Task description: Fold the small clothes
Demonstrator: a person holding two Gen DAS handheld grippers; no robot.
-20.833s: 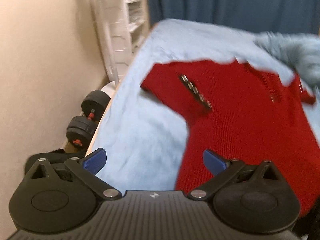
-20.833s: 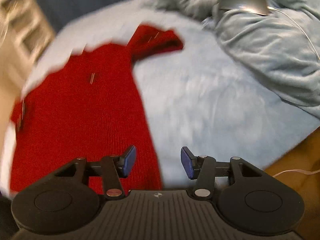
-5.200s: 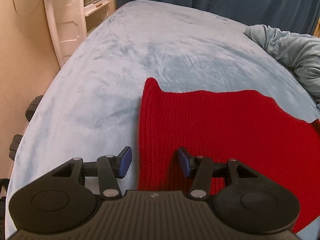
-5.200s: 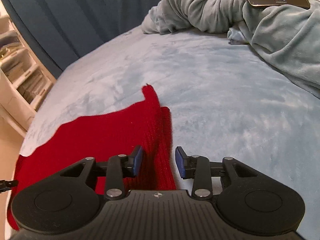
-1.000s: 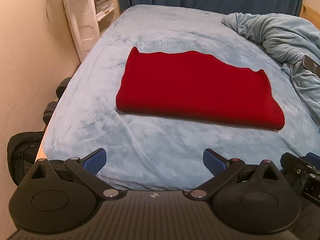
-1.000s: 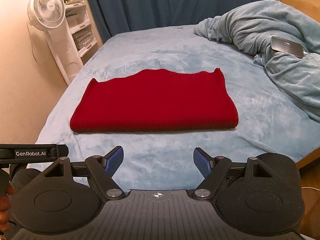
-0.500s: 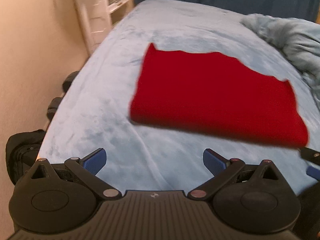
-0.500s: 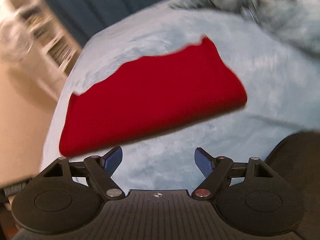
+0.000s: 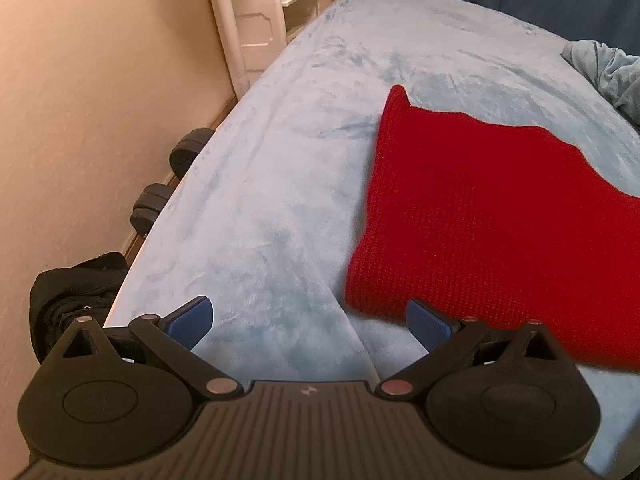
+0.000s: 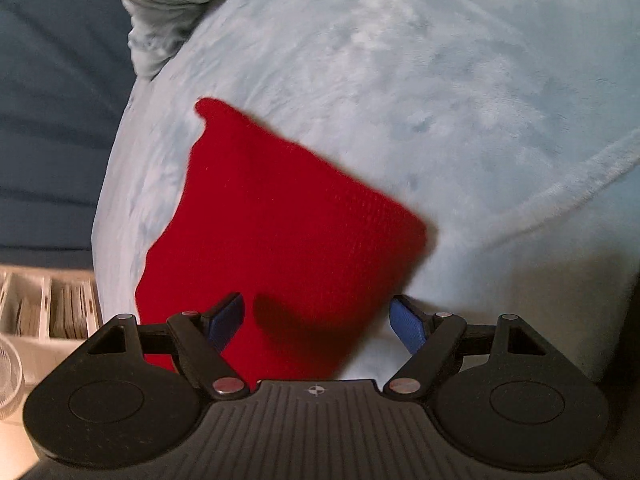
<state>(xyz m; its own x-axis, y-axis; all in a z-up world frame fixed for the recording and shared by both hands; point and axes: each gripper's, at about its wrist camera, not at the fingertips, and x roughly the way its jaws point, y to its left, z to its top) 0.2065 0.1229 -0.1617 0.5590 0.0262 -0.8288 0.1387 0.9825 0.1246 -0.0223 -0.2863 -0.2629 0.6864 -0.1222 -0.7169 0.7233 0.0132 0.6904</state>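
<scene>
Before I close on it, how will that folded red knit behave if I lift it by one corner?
The red knit is soft and layered, so it would probably droop and let the fold open. On the plush blue blanket it likely drags rather than slides. Both open tongs, left and right, should lift together.

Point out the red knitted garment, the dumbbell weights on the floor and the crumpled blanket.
red knitted garment (image 9: 492, 216), left wrist view, middle of the folded top layer.
dumbbell weights (image 9: 152, 204), left wrist view, nearer black plate.
crumpled blanket (image 10: 168, 12), right wrist view, bunched folds.
</scene>
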